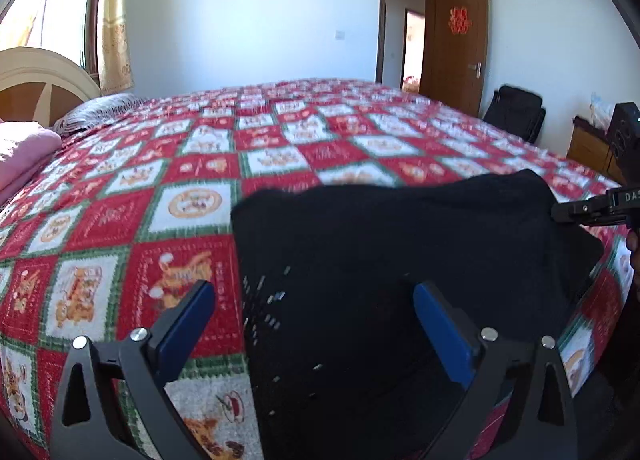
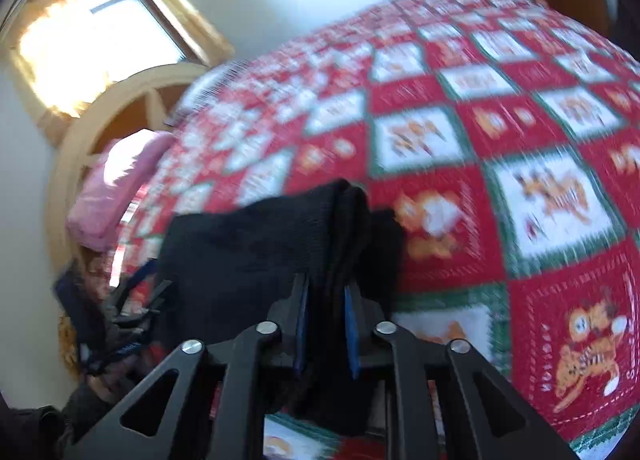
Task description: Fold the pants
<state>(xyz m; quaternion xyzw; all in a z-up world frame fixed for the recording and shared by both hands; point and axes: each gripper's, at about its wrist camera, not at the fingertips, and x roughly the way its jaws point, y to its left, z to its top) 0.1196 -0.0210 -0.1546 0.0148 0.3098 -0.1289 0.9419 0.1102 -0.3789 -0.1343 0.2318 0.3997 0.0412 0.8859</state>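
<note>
The black pants (image 1: 392,252) lie folded on the red, white and green patterned bedspread (image 1: 192,164), near the bed's front edge. My left gripper (image 1: 314,294) is open just above the pants' left part, blue pads wide apart, holding nothing. My right gripper (image 2: 325,290) is shut on a bunched edge of the black pants (image 2: 256,244), with cloth pinched between the blue pads. It also shows in the left wrist view (image 1: 560,214), at the pants' far right corner. The left gripper (image 2: 132,292) appears blurred in the right wrist view, at the pants' left side.
A pink folded blanket (image 1: 24,152) and a grey pillow (image 1: 96,110) lie by the wooden headboard (image 1: 44,78). A black bag (image 1: 516,116) and a wooden cabinet (image 1: 592,146) stand by the far wall near an open door (image 1: 460,48).
</note>
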